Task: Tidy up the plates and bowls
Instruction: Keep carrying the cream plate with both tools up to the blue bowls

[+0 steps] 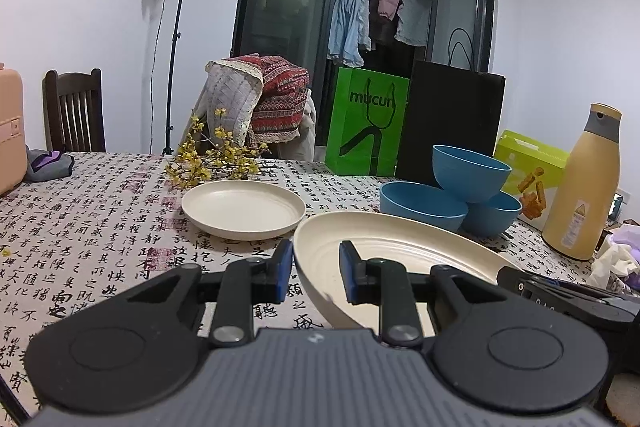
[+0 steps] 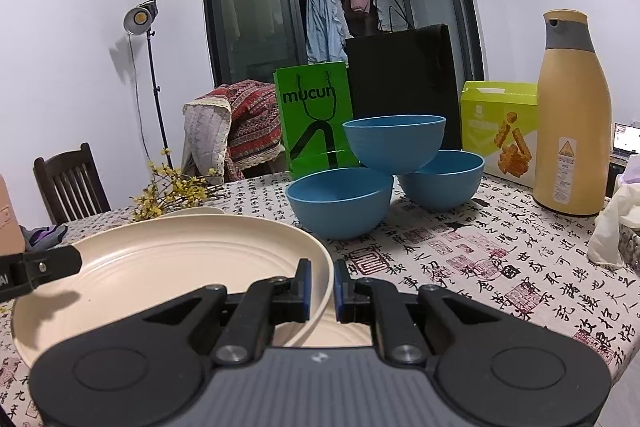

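Pinching the near cream plate [image 2: 160,267] by opposite edges, both grippers hold it tilted above the calligraphy tablecloth [image 2: 500,247]: the right gripper [image 2: 321,289] has its fingers pressed onto the plate's right rim, the left gripper [image 1: 316,273] clamps the left rim. A second cream plate [image 1: 243,209] lies flat farther left, beside yellow flowers [image 1: 212,155]. Three blue bowls [image 2: 384,163] sit far right, one perched on two, near a tan flask [image 2: 572,115].
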A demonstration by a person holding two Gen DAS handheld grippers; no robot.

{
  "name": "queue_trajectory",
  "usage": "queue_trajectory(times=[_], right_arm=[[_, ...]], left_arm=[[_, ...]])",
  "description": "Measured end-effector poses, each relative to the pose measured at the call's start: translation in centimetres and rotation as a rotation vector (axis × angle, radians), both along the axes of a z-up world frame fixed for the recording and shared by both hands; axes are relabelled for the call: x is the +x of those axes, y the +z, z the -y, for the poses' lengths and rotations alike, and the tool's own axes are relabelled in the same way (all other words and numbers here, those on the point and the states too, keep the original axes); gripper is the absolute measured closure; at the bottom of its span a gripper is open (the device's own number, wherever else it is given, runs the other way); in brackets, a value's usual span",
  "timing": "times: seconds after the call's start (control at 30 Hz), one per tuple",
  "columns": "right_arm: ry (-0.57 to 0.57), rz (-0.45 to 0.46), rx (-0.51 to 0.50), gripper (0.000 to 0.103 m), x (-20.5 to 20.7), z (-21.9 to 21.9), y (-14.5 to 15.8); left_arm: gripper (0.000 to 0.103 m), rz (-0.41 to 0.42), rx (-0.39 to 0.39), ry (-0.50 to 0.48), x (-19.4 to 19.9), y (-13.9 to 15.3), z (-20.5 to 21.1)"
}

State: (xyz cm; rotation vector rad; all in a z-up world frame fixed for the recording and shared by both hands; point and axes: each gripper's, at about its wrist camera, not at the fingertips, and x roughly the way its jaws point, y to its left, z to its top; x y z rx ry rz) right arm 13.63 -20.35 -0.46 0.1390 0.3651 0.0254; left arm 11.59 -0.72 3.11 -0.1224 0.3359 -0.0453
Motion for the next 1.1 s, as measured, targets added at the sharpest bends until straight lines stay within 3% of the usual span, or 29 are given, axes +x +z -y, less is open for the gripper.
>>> queue_trajectory(times=[1.1], right_arm=[[-0.034,-0.020,-0.022,0.092,-0.3,2.0,-1.4]], left_arm=[[0.077,-0.053,0.007,-0.043,0.9,-2.4,1.8]])
